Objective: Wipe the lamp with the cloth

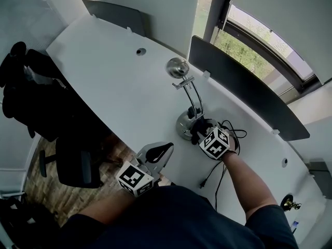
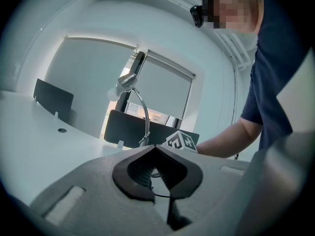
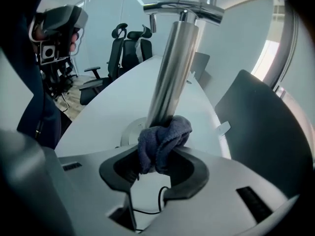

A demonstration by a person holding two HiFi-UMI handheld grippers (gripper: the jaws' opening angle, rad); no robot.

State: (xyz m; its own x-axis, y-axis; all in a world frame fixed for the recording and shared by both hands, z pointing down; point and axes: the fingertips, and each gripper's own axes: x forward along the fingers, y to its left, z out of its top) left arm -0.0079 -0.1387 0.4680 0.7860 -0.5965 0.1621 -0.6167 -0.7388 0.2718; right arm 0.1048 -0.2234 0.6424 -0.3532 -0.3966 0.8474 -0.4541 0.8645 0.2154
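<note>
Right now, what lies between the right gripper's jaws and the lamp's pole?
The cloth, clamped in the right gripper, touching the pole; seen in the right gripper view.

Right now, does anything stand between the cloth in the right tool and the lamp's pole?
Nothing visible does. The dark blue-grey cloth, clamped in the right tool, presses against the shiny metal pole of the desk lamp, just above its round base. The thin black cable lies lower, aside.

One lamp (image 1: 177, 67), one cloth (image 3: 162, 141), two tongs (image 1: 161, 152) (image 1: 200, 126), one desk (image 1: 114, 82), two divider panels (image 1: 116, 15) (image 1: 238, 90).
</note>
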